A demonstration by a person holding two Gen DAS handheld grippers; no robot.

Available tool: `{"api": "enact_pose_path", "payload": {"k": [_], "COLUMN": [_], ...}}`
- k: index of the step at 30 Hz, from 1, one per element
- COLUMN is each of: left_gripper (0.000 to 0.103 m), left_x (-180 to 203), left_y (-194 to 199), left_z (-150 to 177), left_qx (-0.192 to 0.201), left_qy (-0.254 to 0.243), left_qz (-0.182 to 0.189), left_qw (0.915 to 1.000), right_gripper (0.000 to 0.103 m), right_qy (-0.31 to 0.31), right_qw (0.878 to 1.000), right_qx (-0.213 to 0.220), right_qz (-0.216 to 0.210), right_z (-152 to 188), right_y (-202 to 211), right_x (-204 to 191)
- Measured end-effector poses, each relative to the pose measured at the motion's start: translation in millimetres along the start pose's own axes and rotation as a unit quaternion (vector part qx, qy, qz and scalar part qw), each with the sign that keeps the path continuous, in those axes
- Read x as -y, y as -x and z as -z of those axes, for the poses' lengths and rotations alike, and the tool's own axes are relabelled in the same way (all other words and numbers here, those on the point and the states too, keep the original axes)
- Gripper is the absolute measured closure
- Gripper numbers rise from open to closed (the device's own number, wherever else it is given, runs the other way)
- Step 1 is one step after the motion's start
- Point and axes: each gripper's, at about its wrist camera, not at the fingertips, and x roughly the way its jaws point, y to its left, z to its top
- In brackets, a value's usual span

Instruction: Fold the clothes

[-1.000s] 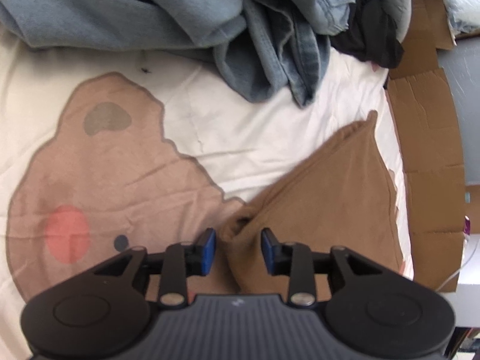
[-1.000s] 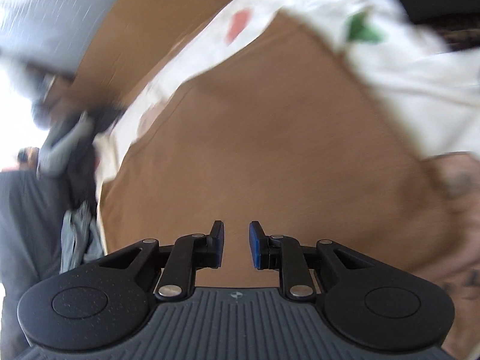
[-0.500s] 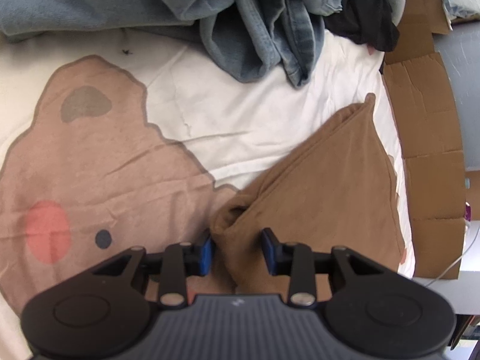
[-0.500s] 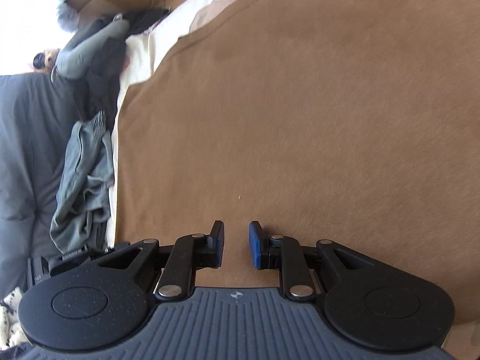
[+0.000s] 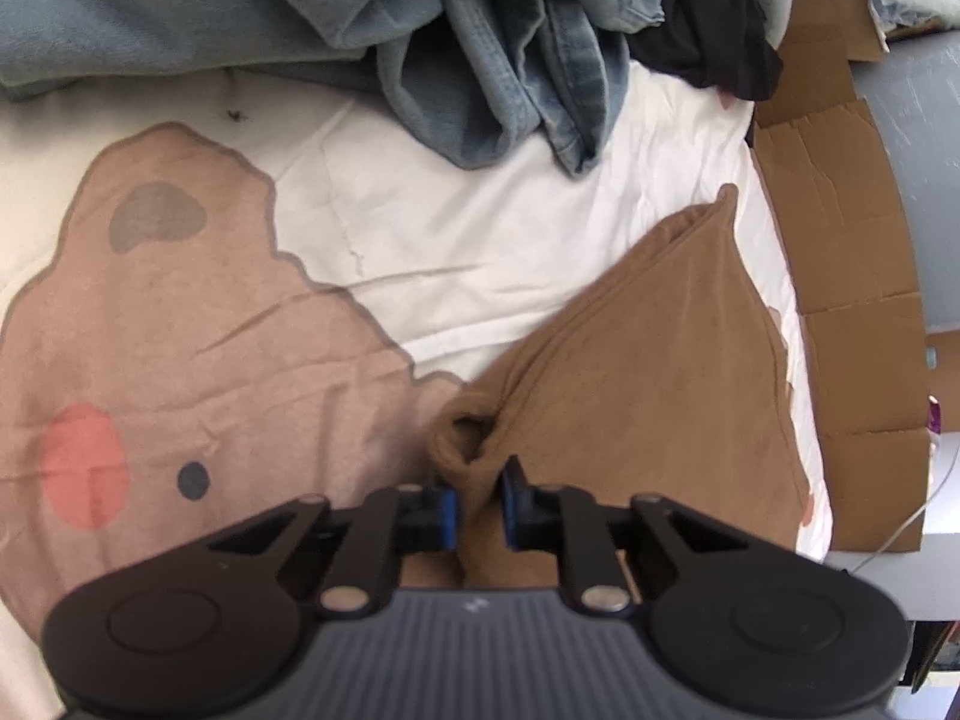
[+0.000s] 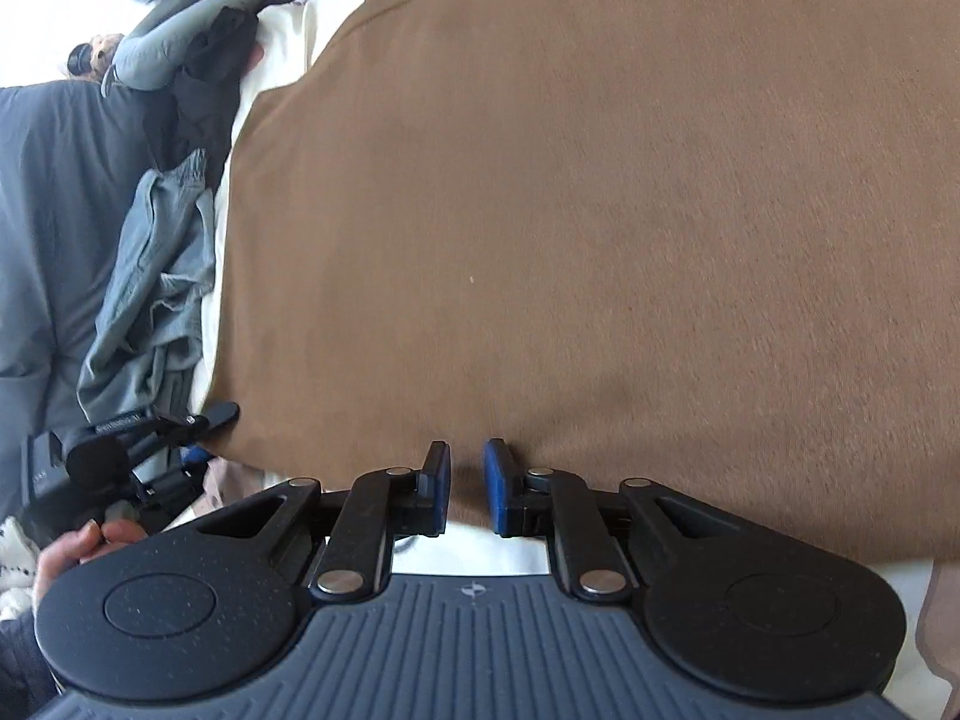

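**Both tongs now at the brown shirt's edge**

A second ago the right view was a blur and swinging about. Now it is sharp, and the right gripper [image 6: 467,483] sits low at the near edge of the soft brown cloth shirt [image 6: 600,210]. Its blue pads [image 6: 498,483] are a little apart, and the hem lies right at their tips. I cannot tell if they pinch it.

The left gripper [image 5: 478,504] had its pads wider apart before. Now they have squeezed in on a bunched-up brown corner [image 5: 465,450] and pinch it. So I think the shirt is about to be lifted or pulled over for a fold.

The brown shirt lies on the white bed sheet with a big tan bear picture [image 5: 180,330], on the right side, near flat brown cardboard [image 5: 852,300]. A pile of blue-grey clothes [image 5: 480,48] waits at the far side.

In the right view, the person's hand [image 6: 90,546] holds the left tool low and level at the near left corner.
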Motion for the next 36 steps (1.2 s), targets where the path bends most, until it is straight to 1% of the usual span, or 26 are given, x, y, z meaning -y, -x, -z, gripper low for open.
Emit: {"api": "enact_pose_path", "payload": {"k": [1,5,6,7,11,15,19,21,23,25,29,36], "left_gripper": [0.094,0.096,0.096,0.097,0.097,0.097,0.098,0.099,0.099,0.099,0.1,0.1], "left_x": [-1,1,2,2,3,4,8,13,16,19,24,31], "left_y": [1,6,7,8,12,13,16,17,20,23,30,36], "left_z": [0,0,0,-1,-2,0,-2,-1,0,0,1,2], "left_qx": [0.001,0.001,0.001,0.002,0.004,0.005,0.005,0.009,0.011,0.012,0.017,0.022], "left_qy": [0.001,-0.008,-0.011,-0.013,-0.01,-0.014,-0.021,-0.035,-0.048,-0.05,-0.052,-0.053], "left_qz": [0.002,0.002,0.002,0.002,0.004,0.001,0.001,-0.004,-0.006,-0.004,0.004,0.013], "left_qw": [1.0,1.0,0.9999,0.9999,0.9999,0.9999,0.9998,0.9994,0.9988,0.9987,0.9985,0.9983], "right_gripper": [0.095,0.095,0.094,0.097,0.097,0.097,0.097,0.096,0.095,0.094,0.095,0.095], "right_qy": [0.006,0.03,0.036,0.042,0.046,0.056,0.065,0.063,0.071,0.072,0.049,0.08], "right_qw": [1.0,0.999,0.999,0.998,0.999,0.998,0.998,0.998,0.997,0.997,0.998,0.995], "right_qx": [-0.006,-0.032,-0.031,-0.025,0.013,0.011,-0.009,-0.02,-0.029,-0.033,-0.035,-0.049], "right_qz": [0.008,0.024,0.025,0.025,0.016,0.023,0.025,0.018,0.021,0.024,0.021,0.04], "right_z": [0,-4,-6,-9,-24,-36,-32,-28,-23,-19,-13,-4], "right_y": [-1,-2,0,3,13,5,-8,-12,-15,-17,-14,-11], "right_x": [-1,-9,-12,-15,-19,-21,-22,-21,-23,-24,-18,-25]}}
